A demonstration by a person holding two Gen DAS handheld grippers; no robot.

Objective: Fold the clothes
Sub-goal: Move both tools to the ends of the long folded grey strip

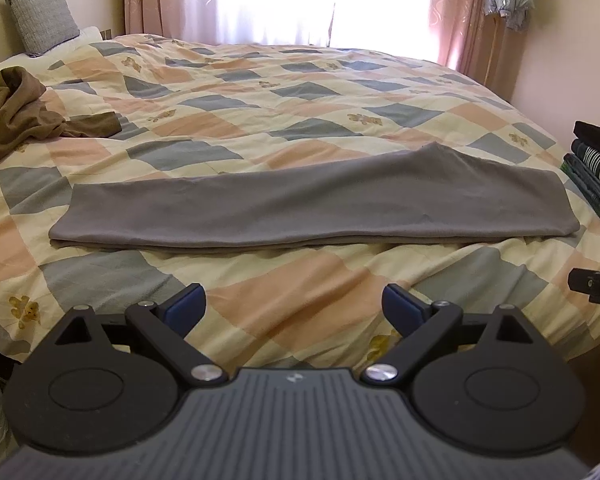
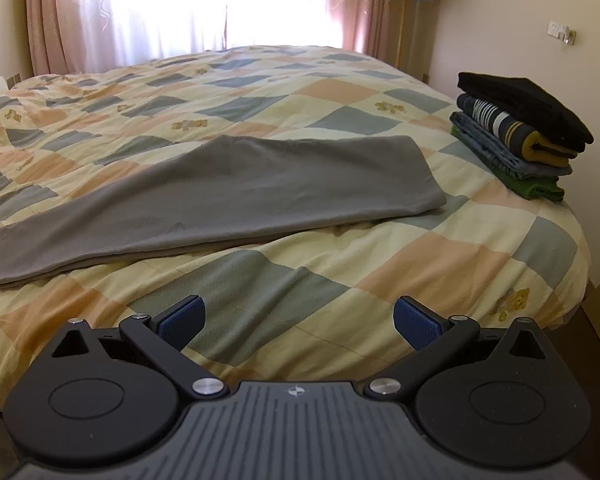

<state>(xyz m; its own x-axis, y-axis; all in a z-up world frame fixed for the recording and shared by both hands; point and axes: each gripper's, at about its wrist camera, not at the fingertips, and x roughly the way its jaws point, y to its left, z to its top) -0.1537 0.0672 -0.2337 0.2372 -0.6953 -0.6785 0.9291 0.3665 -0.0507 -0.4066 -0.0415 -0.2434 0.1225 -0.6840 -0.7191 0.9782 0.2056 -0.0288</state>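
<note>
At the far left of the bed (image 1: 260,92) a brown garment (image 1: 20,112) lies crumpled below a grey pillow (image 1: 40,16). Across the middle of the quilt stretches the grey garment (image 1: 312,200), folded into a long flat band — smooth, its near edge facing both tools. The left hand-held gripper (image 1: 294,306) hovers short of it, jaws wide apart, nothing between them. The right hand-held gripper (image 2: 298,316) is the same — spread and empty above bare quilt. At the right edge sits a stack (image 2: 520,132) of folded clothes, black on top.
</note>
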